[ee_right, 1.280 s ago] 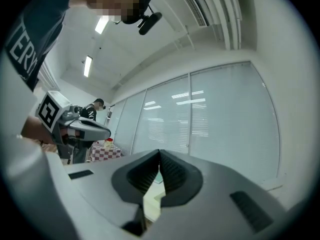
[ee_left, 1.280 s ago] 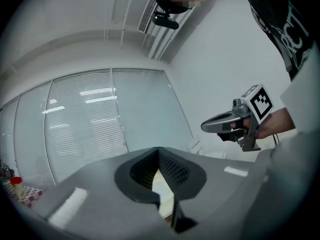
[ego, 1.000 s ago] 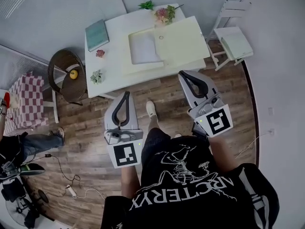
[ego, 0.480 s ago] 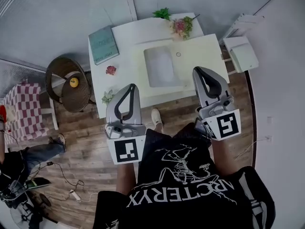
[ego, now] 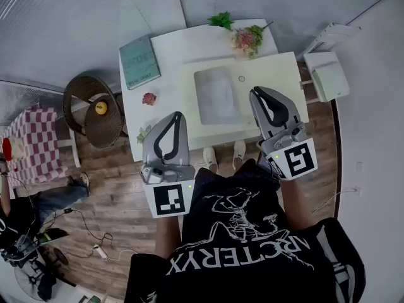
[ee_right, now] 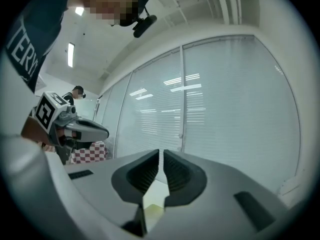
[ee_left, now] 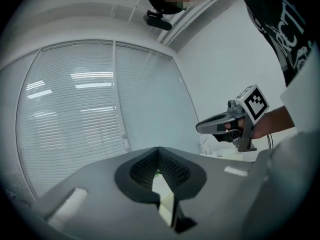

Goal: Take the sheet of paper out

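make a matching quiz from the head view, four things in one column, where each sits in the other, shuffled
1 teal book
2 pink flowers
3 yellow ball
4 white chair

a on the round wicker seat
b on the floor, right of the table
c table's left side
d table's far edge

Pairs: 1-c, 2-d, 3-a, 4-b

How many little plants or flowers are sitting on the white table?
4: green leafy sprig and pink flower bunch at the far edge, small red flower beside the teal book, green succulent at the near-left corner. The left gripper could hide more there.
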